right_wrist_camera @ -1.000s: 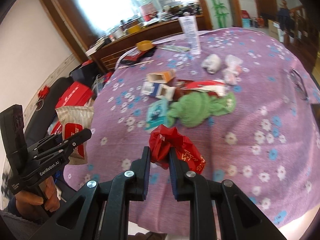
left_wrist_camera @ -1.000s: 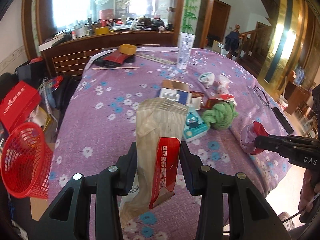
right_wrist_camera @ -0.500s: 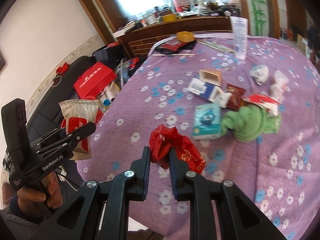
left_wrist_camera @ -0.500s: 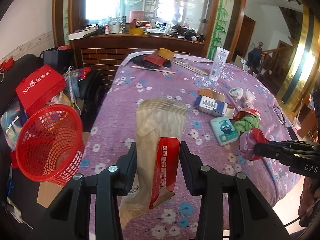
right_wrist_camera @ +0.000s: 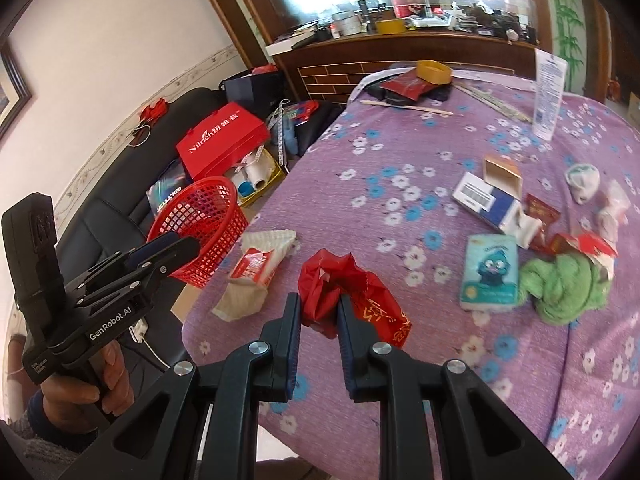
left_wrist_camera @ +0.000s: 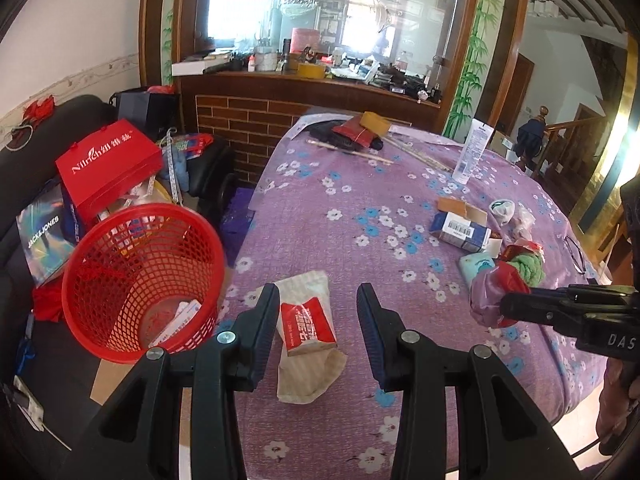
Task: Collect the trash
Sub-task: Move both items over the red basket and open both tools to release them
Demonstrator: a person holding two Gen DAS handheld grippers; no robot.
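So, packet [left_wrist_camera: 306,328]: flat on table [left_wrist_camera: 340,200], long axis along left gripper [left_wrist_camera: 317,292].
left gripper: apart, empty.
right gripper [right_wrist_camera: 318,304]: clamped on bag [right_wrist_camera: 340,276].

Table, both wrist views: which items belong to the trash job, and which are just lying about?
Job:
- red basket
- paper bag, at the table edge
- red wrapper
- open carton
- crumpled white wrapper

Probably just lying about:
- lotion tube, upright
- chopsticks
- red gift bag, off the table
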